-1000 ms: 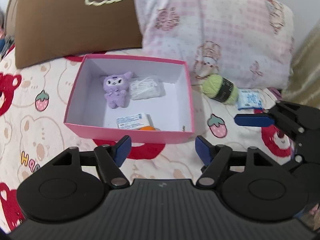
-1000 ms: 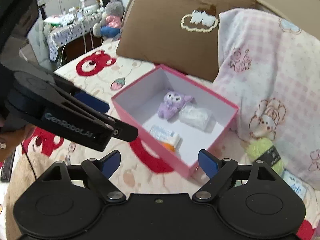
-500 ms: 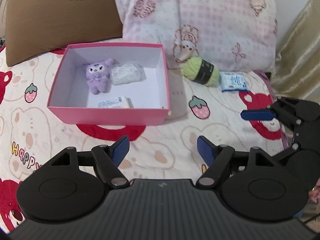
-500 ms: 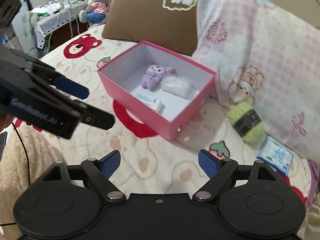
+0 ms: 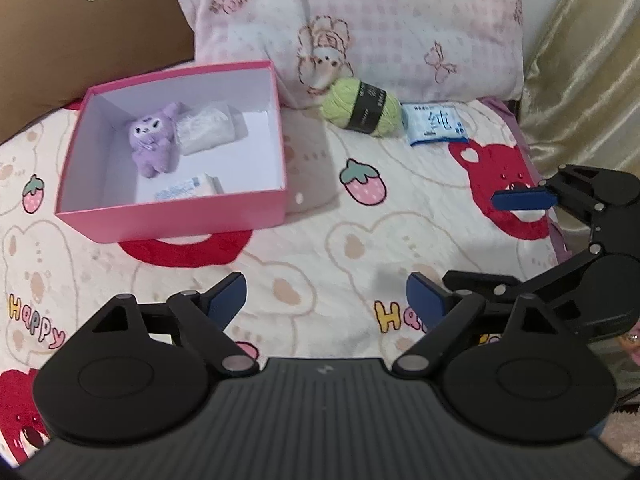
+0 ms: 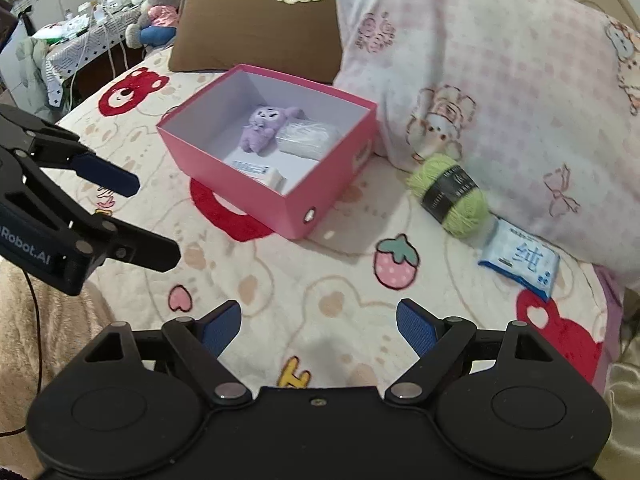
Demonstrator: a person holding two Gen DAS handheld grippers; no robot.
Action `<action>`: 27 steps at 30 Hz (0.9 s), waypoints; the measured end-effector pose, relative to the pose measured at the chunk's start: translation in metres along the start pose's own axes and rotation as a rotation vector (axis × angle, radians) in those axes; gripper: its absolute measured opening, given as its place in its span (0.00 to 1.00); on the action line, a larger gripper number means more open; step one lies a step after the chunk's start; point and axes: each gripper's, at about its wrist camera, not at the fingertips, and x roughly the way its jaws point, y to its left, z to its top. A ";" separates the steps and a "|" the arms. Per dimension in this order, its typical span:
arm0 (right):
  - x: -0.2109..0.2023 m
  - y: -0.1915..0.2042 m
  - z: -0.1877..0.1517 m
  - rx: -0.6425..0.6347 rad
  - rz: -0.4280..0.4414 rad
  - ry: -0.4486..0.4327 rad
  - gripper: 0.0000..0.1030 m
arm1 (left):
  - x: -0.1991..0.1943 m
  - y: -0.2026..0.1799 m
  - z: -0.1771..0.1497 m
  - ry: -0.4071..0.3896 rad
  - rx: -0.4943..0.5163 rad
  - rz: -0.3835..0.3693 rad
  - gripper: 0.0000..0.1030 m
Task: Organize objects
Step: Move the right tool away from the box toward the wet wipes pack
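While a purple plush toy [image 5: 154, 145], a clear bag [image 5: 208, 130] and a small white packet [image 5: 188, 190] are sitting in the open pink cardboard box [image 5: 176, 222], a green yarn ball [image 6: 450, 194] and a blue-and-white tissue pack [image 6: 520, 260] are lying on the bed awaiting boxing. I am holding my left tool [image 5: 326, 298] and right tool [image 6: 318, 322] wide open and empty.

A cream bedspread [image 5: 320, 248] printed with red bears, strawberries and the word "Happy" covers the bed. A brown pillow [image 6: 256, 24] with a white cloud motif leans upright at the head, and just beside it, overlapping its edge, stands a pink checked pillow [image 6: 500, 80] with cartoon figures. A gold curtain [image 5: 584, 72] hangs at the far side of the bed. Beyond the bed stands a side table [image 6: 80, 50] under a patterned cloth, with a grey plush toy [image 6: 156, 12] on it. A beige fleece blanket [image 6: 36, 340] lies at the near edge.
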 end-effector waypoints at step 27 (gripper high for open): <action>0.012 -0.117 -0.024 0.100 -0.019 -0.056 0.85 | 0.085 -0.047 0.036 -0.029 -0.019 -0.142 0.84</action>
